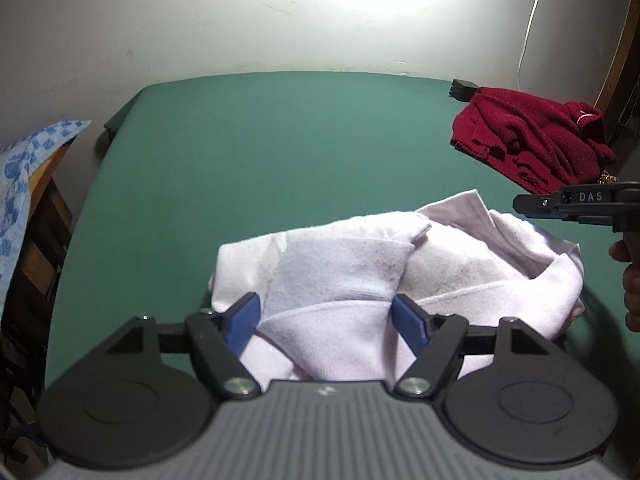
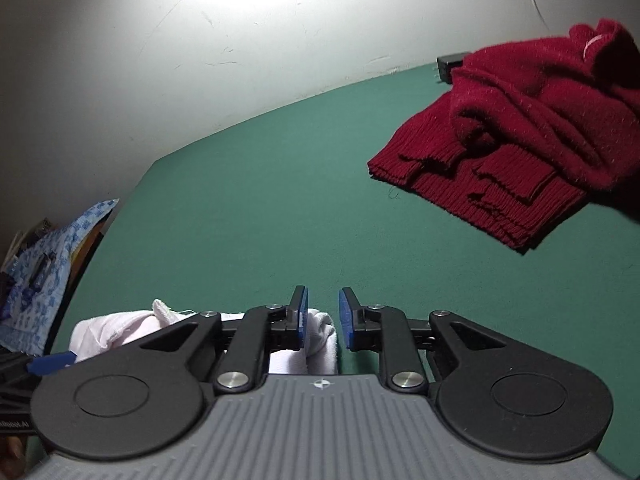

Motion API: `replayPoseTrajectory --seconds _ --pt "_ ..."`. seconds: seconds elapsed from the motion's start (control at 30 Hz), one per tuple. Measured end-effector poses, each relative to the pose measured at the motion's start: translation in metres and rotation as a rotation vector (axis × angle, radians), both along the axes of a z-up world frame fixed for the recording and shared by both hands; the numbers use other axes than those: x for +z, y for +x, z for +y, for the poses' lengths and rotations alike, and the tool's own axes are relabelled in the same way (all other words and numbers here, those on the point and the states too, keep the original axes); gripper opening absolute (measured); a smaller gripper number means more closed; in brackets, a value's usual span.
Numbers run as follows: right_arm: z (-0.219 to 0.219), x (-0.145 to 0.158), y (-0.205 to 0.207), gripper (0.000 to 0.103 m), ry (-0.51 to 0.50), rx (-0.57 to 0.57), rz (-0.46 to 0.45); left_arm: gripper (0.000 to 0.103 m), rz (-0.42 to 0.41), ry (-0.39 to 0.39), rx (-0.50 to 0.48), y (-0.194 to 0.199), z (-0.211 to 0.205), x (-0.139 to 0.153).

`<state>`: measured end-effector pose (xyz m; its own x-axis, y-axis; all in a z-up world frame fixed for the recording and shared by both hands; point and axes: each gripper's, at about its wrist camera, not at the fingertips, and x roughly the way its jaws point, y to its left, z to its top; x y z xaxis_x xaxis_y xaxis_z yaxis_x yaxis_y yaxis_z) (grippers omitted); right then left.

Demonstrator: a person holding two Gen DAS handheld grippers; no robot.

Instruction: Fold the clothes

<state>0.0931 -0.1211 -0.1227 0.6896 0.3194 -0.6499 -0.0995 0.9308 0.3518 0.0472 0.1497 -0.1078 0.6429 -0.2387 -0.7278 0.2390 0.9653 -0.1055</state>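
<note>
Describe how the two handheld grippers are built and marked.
Both the left gripper and the right gripper have ribbed grey bodies, black linkage arms with silver pivot bolts, round black side discs and blue-padded fingers. White letters "DAS" mark the right one's side.

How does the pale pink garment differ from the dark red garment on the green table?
The pale pink garment is thin, smooth cloth; the dark red garment is thick ribbed knit. The pink one lies near, at the grippers; the red one lies far right. Both are crumpled on the green table.
</note>
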Motion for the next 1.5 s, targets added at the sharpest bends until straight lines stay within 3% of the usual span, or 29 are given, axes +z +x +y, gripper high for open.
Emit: replayPoseTrajectory --seconds 0.1,0.13,0.2,0.27,0.37,0.4,0.43,0.53,0.6,0.63,0.73,0.83,0.87,0.93,1.07,1.23,1.4,1.5 --pt "0.009 -0.008 0.005 0.018 -0.014 0.043 0.019 0.075 0.005 0.004 -0.003 -0.001 -0.002 -0.002" --pt "0.012 -0.01 0.006 0.007 -0.035 0.053 0.02 0.075 0.008 0.002 -0.002 -0.001 -0.001 -0.003" --pt "0.007 -0.013 0.006 0.0 -0.078 0.02 0.018 0.075 0.014 -0.008 0.002 -0.002 0.0 -0.004" --pt "-0.001 -0.018 0.008 0.0 -0.114 -0.011 0.042 0.076 0.019 -0.012 0.008 -0.002 0.001 -0.007" --pt "-0.014 -0.013 0.003 0.0 -0.042 -0.008 0.017 0.077 0.011 0.012 0.0 -0.004 -0.003 -0.007" --pt "-0.016 -0.006 -0.002 0.003 -0.027 -0.013 -0.018 0.077 0.011 0.012 0.0 -0.003 -0.003 -0.006" --pt "-0.018 0.0 -0.006 0.015 -0.019 -0.014 -0.044 0.077 0.011 0.011 0.0 -0.003 -0.003 -0.006" --pt "-0.009 0.004 -0.011 0.038 -0.002 0.057 -0.033 0.077 0.013 0.007 0.003 -0.003 -0.003 -0.005" --pt "0.003 -0.002 -0.015 0.033 -0.043 0.112 -0.027 0.076 0.013 0.009 0.002 -0.002 -0.004 -0.005" --pt "0.01 -0.008 -0.016 0.02 -0.078 0.133 -0.016 0.076 0.012 0.012 0.0 -0.003 -0.003 -0.005" --pt "0.012 -0.015 -0.019 0.017 -0.109 0.134 -0.021 0.072 0.01 0.009 -0.004 -0.003 0.0 -0.006" --pt "0.0 -0.011 -0.023 0.012 -0.073 0.078 -0.029 0.071 -0.01 -0.008 -0.003 -0.007 0.006 0.003" --pt "-0.006 -0.009 -0.025 0.013 -0.056 0.064 -0.029 0.071 -0.032 -0.014 -0.004 -0.01 0.009 0.008" --pt "-0.015 -0.001 -0.031 0.029 -0.049 0.034 -0.009 0.077 -0.07 -0.009 -0.004 -0.017 0.016 0.019" --pt "-0.024 0.014 -0.056 0.041 -0.049 0.011 -0.007 0.082 -0.088 -0.03 0.046 -0.029 0.047 0.03" --pt "-0.026 0.013 -0.082 0.043 0.016 0.006 0.055 0.084 -0.008 -0.098 0.106 -0.038 0.084 0.018" --pt "-0.024 0.007 -0.103 0.044 0.043 -0.016 0.088 0.084 0.037 -0.102 0.085 -0.045 0.083 0.009" --pt "-0.026 0.006 -0.11 0.046 0.1 -0.012 0.08 0.084 0.076 -0.187 0.074 -0.042 0.08 0.006"
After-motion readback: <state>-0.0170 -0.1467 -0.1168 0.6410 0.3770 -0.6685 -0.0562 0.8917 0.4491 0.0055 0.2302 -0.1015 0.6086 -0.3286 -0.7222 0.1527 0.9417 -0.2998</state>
